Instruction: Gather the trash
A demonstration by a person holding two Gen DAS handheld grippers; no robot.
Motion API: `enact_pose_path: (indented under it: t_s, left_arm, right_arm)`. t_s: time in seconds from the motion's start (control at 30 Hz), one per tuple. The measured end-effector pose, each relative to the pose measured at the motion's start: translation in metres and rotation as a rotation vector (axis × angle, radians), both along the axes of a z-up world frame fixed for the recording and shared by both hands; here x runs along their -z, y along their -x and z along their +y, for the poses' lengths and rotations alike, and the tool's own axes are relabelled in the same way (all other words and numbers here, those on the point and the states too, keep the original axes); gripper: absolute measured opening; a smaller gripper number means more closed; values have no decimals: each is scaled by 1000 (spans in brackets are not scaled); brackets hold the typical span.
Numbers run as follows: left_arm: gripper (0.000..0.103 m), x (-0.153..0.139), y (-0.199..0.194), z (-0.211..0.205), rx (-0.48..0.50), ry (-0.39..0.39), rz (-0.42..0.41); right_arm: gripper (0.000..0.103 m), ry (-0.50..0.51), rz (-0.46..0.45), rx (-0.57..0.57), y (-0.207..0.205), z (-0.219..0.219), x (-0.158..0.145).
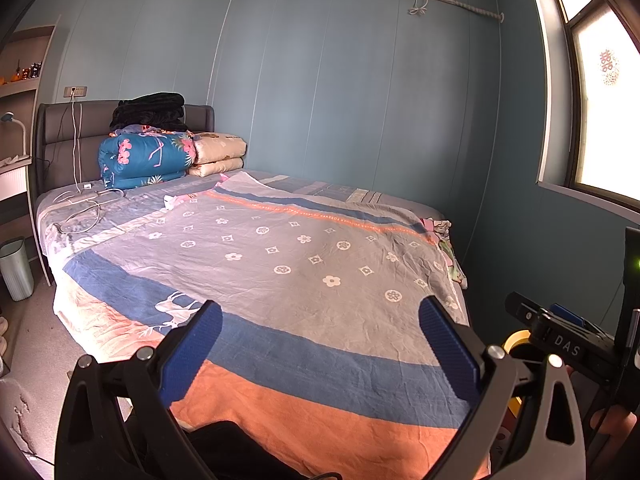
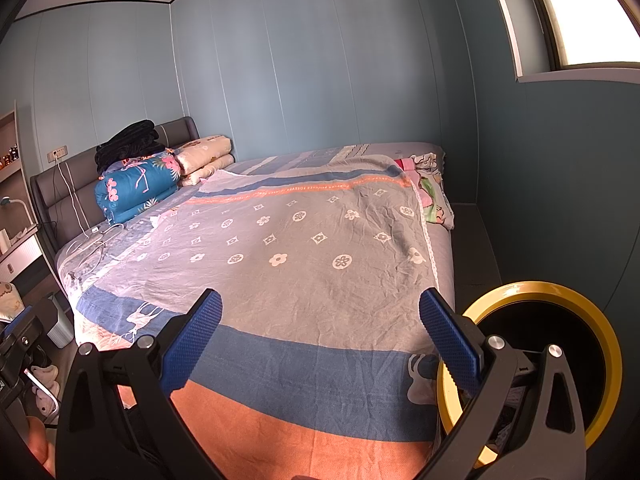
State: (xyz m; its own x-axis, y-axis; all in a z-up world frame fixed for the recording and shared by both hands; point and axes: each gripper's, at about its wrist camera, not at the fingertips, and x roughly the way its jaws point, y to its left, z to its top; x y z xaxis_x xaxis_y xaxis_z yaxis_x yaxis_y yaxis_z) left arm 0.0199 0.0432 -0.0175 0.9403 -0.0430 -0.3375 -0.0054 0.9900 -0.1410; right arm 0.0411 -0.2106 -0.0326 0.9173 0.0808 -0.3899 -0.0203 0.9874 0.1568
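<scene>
My left gripper (image 1: 320,340) is open and empty, held over the foot of a bed (image 1: 280,272). My right gripper (image 2: 320,332) is open and empty too, over the same bed (image 2: 304,248). A round bin with a yellow rim (image 2: 532,360) stands at the bed's right foot corner, just beside my right finger (image 2: 448,340); its yellow rim also shows in the left wrist view (image 1: 516,338). A small white crumpled scrap (image 1: 171,201) lies on the cover near the pillows. A grey waste bin (image 1: 15,268) stands on the floor left of the bed.
Folded quilts (image 1: 148,156) and a black blanket (image 1: 150,110) are stacked at the headboard. White charger cables (image 1: 86,204) lie on the bed's left side. Crumpled clothes (image 2: 428,192) lie at the right edge. The right gripper's body (image 1: 568,344) is at the left view's right edge.
</scene>
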Motion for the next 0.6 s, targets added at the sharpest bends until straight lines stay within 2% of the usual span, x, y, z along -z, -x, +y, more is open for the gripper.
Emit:
enact_pose_path:
  t_s: [0.33,0.6]
  left_arm:
    - [95,3,-1,-8,38,-14,6]
    - [95,4,-2,-12,25,-31,7]
  right_arm:
    - [95,-2,2,0,0,0,0]
    - [95,-5,4,4,1,2,1]
